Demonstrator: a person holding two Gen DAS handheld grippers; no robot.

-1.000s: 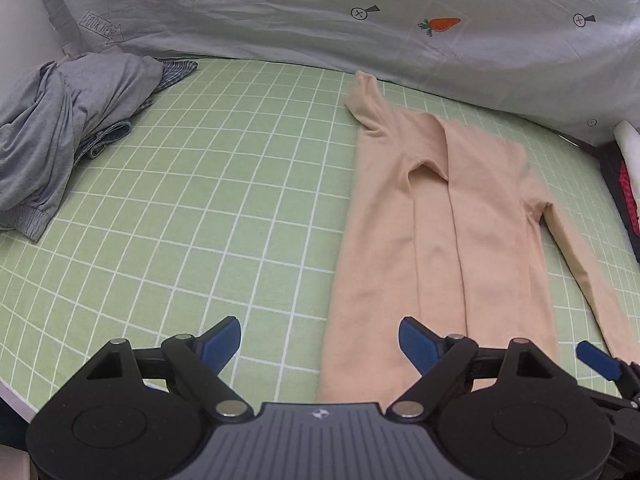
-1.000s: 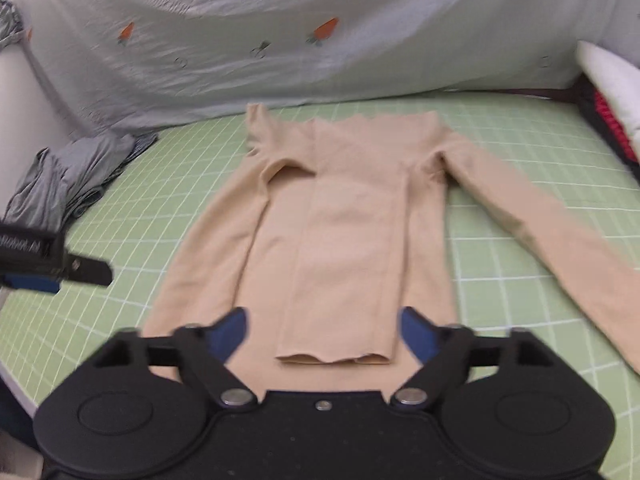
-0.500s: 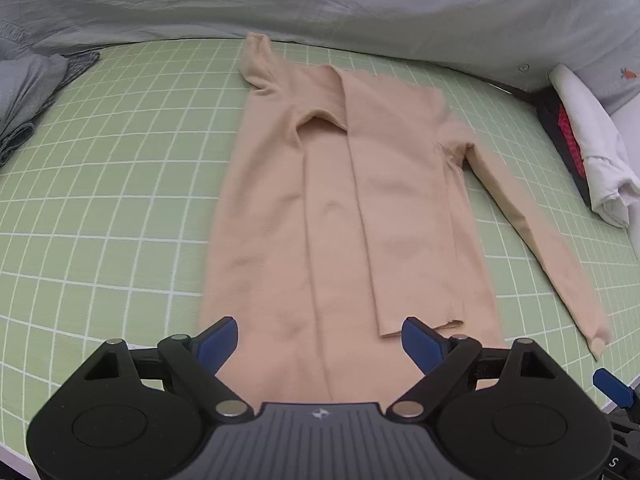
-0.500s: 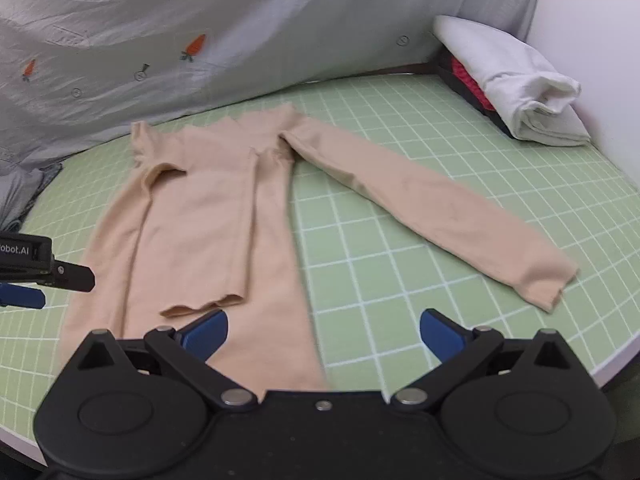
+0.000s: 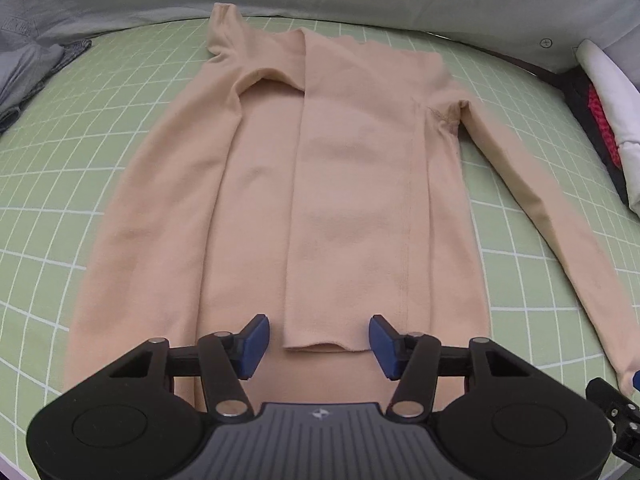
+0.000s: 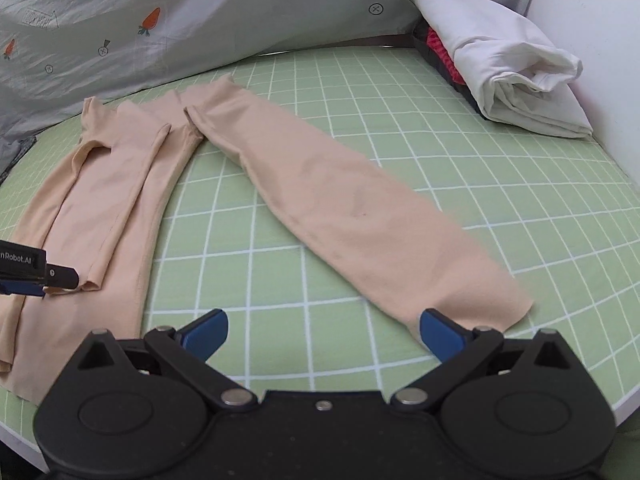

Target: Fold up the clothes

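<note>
A beige long-sleeved top [image 5: 352, 200] lies flat on the green grid mat [image 5: 80, 140], collar away from me. One sleeve is folded down over the body, and its cuff [image 5: 320, 344] lies between the fingers of my left gripper [image 5: 320, 346]. The jaws are closing, but the blue pads stand apart from the cloth. The other sleeve [image 6: 340, 208] stretches out diagonally to the right. My right gripper [image 6: 324, 332] is open, low over the mat, and its right fingertip [image 6: 440, 334] is at the edge of that sleeve's cuff [image 6: 480, 300].
A pile of grey clothes [image 5: 24, 76] sits at the far left. Folded white cloth [image 6: 512, 68] lies over something red and black at the far right. A grey carrot-print sheet [image 6: 200, 20] hangs behind. The table's front edge [image 6: 624, 400] curves close on the right.
My left gripper slid right and down to the folded sleeve's cuff, and its jaws narrowed. My right gripper swung right, from the top's hem to the outstretched sleeve's cuff.
</note>
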